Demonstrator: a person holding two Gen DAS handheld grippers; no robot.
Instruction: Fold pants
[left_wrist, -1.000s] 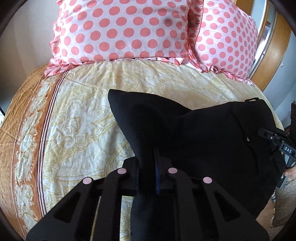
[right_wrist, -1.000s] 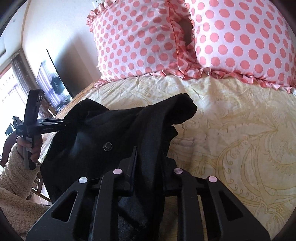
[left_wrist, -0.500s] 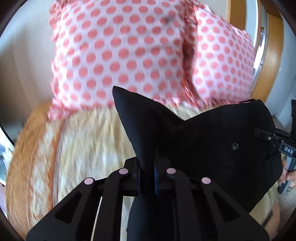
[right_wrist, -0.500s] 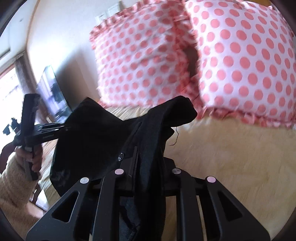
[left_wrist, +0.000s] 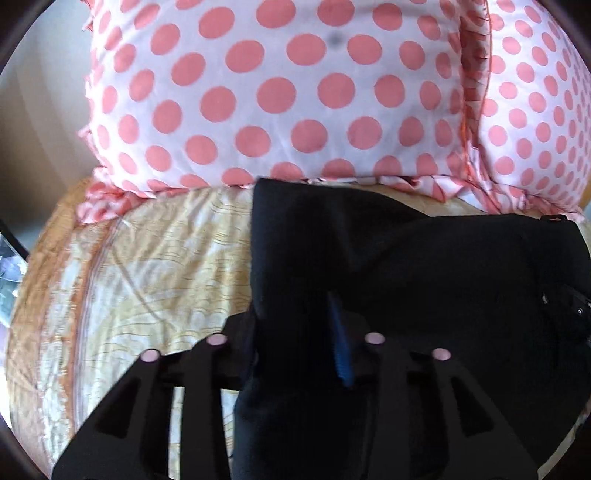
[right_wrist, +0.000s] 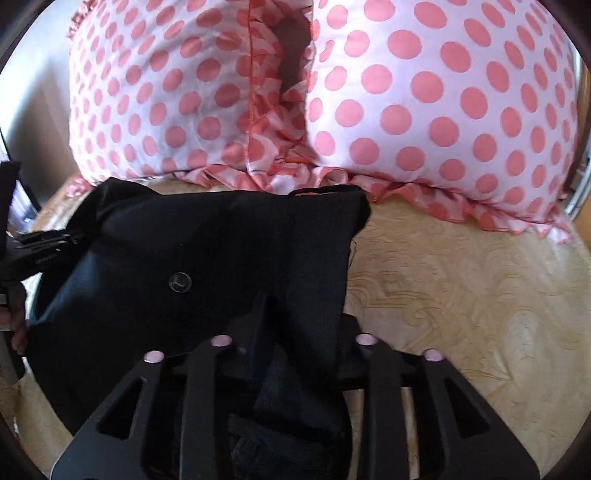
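Right gripper (right_wrist: 295, 325) is clamped on a bunched fold of the black pants (right_wrist: 221, 258), which stretch out to the left over the yellow patterned bedspread (right_wrist: 461, 295). There's a round button (right_wrist: 180, 282) showing on the fabric. Two polka-dot pillows (right_wrist: 424, 103) sit at the head edge, pants nearly touching their ruffles. Left gripper (right_wrist: 40, 243) grips the far left end.

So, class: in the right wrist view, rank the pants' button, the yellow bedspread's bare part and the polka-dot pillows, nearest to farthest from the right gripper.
1. Button, just left of the right gripper.
2. Bedspread, right.
3. Pillows, behind, at the head.
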